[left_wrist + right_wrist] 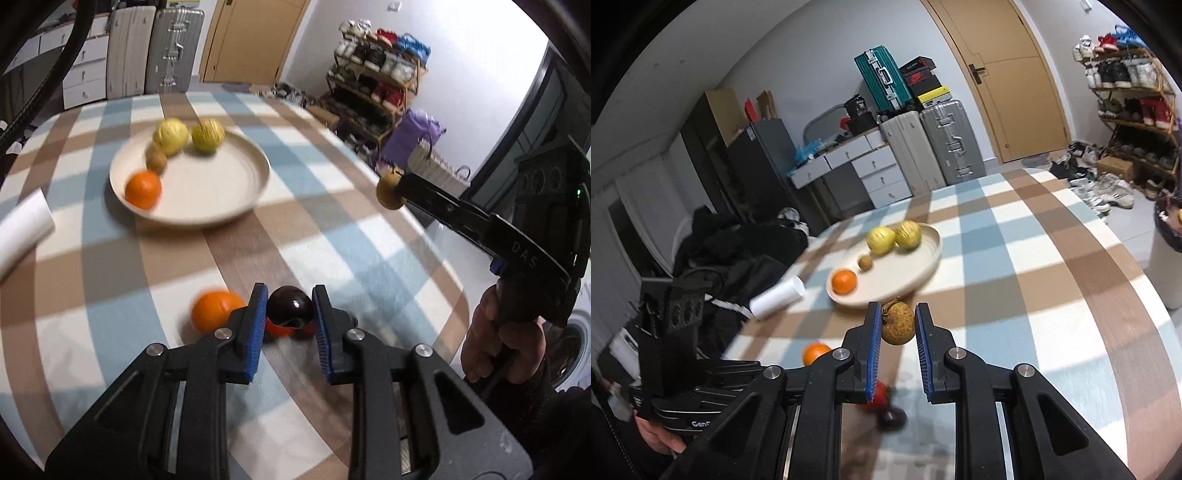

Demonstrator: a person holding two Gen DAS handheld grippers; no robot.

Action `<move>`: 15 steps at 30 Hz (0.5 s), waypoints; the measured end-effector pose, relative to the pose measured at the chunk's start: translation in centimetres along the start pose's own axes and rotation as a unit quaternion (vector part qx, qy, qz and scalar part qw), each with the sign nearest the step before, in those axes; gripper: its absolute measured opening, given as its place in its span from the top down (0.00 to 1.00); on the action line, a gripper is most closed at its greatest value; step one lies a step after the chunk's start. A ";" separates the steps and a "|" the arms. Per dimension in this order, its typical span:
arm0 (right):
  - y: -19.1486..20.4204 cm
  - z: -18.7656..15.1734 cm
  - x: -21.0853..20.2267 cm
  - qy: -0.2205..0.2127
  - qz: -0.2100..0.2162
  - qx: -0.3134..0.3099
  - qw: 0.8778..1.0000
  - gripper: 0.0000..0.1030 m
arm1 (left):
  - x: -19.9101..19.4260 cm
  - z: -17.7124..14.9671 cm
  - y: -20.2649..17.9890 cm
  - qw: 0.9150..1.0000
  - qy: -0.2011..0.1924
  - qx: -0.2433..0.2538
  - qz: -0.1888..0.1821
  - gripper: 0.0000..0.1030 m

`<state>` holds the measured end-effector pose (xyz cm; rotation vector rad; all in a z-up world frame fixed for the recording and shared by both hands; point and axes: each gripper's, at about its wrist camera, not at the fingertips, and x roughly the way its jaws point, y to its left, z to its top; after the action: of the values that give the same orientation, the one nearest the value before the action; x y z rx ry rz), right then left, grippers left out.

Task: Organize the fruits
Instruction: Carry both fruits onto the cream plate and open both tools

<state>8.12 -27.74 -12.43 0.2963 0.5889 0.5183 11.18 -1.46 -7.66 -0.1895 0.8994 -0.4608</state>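
Holding an orange [143, 190], kiwi [156, 160], two yellow fruits [170, 136], cream plate [207, 206]

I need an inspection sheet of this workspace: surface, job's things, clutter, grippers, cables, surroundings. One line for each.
Surface: round table under a checked cloth.
Job's things: plate with two yellow fruits, a small brown fruit and an orange; a second orange and a red thing lie on the cloth.
Clutter: white roll beside the plate.
Grippers: left gripper shut on a dark plum; right gripper shut on a brown pear, both held above the cloth.
Cables: black cable at the upper left of the left view.
Surroundings: suitcases, drawers, door, shoe rack.
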 end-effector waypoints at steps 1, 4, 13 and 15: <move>0.0 0.7 0.1 -0.002 0.007 0.001 1.000 0.82 | -0.2 0.7 0.4 1.000 -0.005 -0.001 0.002 0.79; 0.5 2.9 0.6 -0.006 0.020 -0.008 1.000 0.82 | -0.9 3.4 1.7 1.000 -0.024 -0.007 0.010 0.79; 2.0 10.1 4.6 0.001 0.073 -0.033 0.997 0.82 | -0.7 10.7 7.8 0.996 -0.058 -0.037 0.048 0.79; 2.6 11.5 6.1 0.008 0.087 -0.041 0.995 0.82 | 0.0 11.7 9.2 0.996 -0.060 -0.040 0.057 0.79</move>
<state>18.32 -23.70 -4.95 0.2668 0.5591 0.7108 23.18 6.33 -3.66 -0.2350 0.8072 -0.3050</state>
